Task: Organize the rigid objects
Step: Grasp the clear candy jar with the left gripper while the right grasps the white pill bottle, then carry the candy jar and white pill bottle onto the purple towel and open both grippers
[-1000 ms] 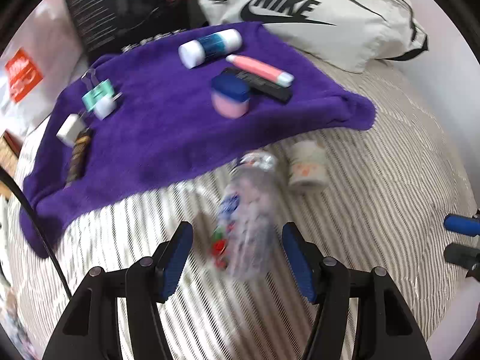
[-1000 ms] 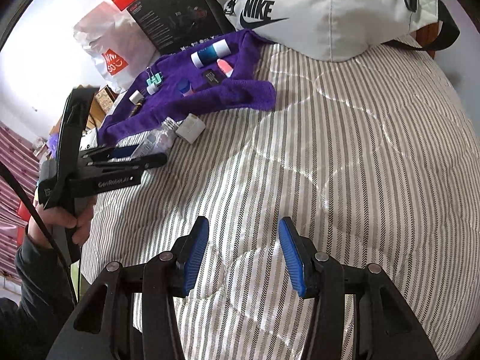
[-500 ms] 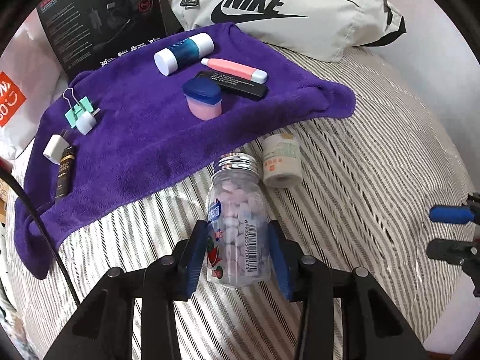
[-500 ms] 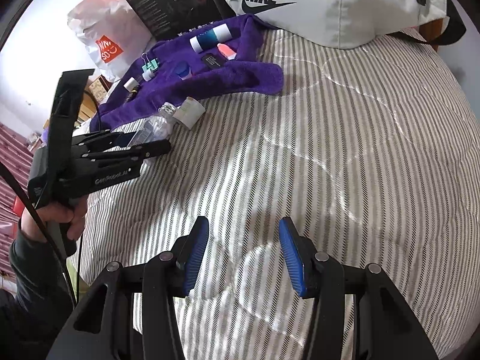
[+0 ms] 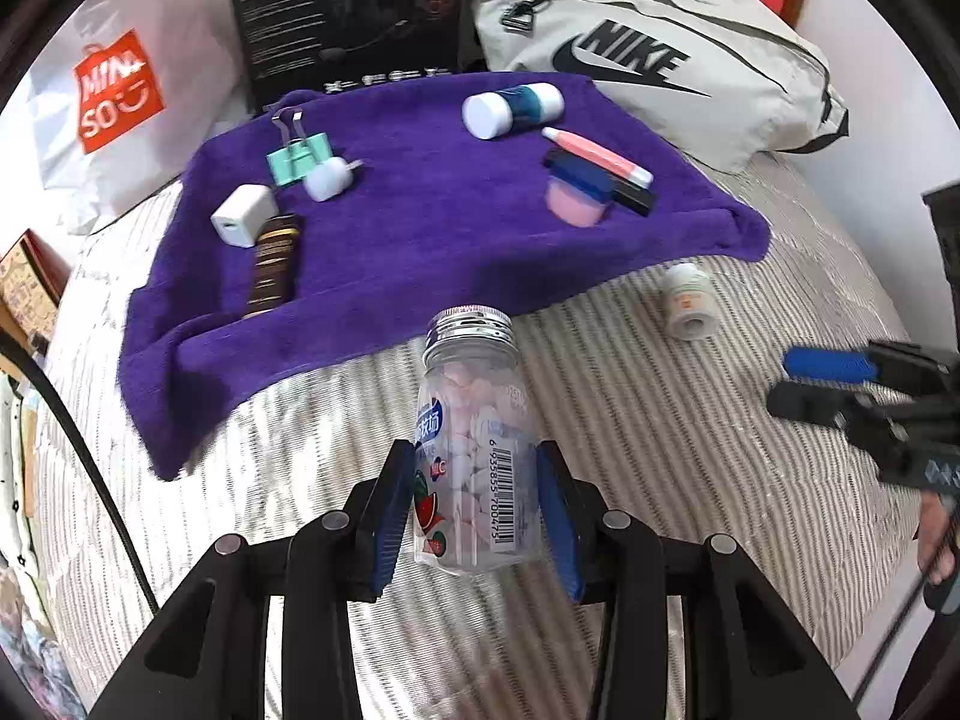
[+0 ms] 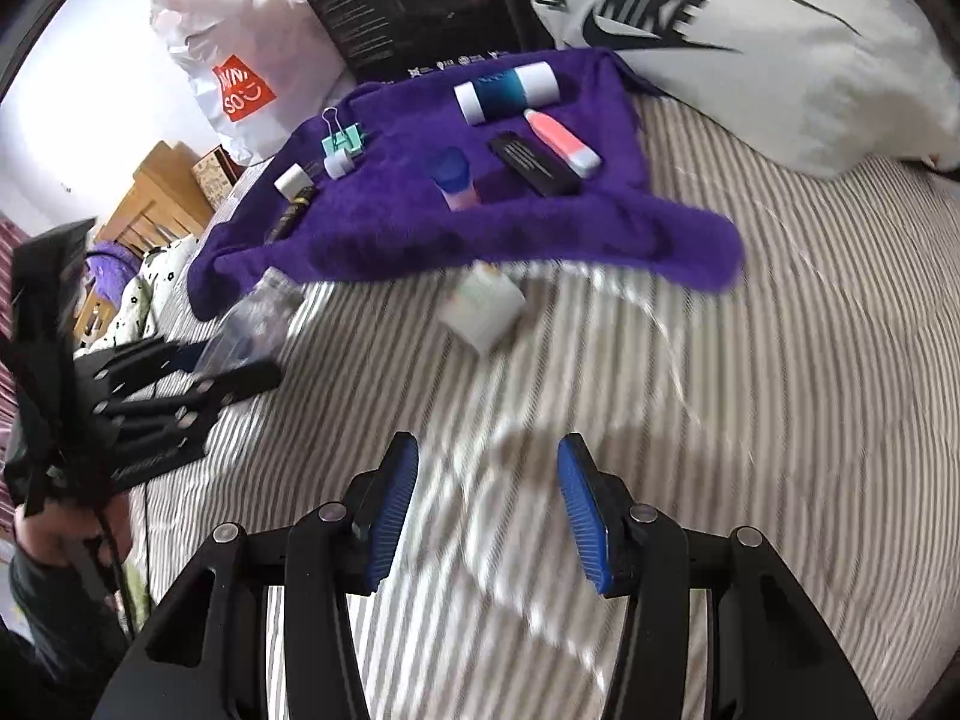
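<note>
Left claw was clamped on the clear candy bottle, blue pads pressed to both sides of its lower body, silver screw cap pointing toward the upper part of the frame. The bottle sat at centre frame, over the striped bed cover, just below the near edge of the purple towel.

On the towel, in the left wrist view: a white and blue cylinder at upper centre; a pink tube lying against a black bar; a pink jar with a blue lid beside them. Toward the left: a mint binder clip, a small pale plug, a white charger cube, a dark brown tube.

A small white bottle lay on its side on the bed cover, right of centre, just off the towel's corner.

Right claw stood open, nothing between its pads, over bare striped cover in the lower centre of its own view; motion blur there. It also showed at the right edge of the left view.

Behind the towel: a white Nike bag, a black box, a white Miniso bag.
</note>
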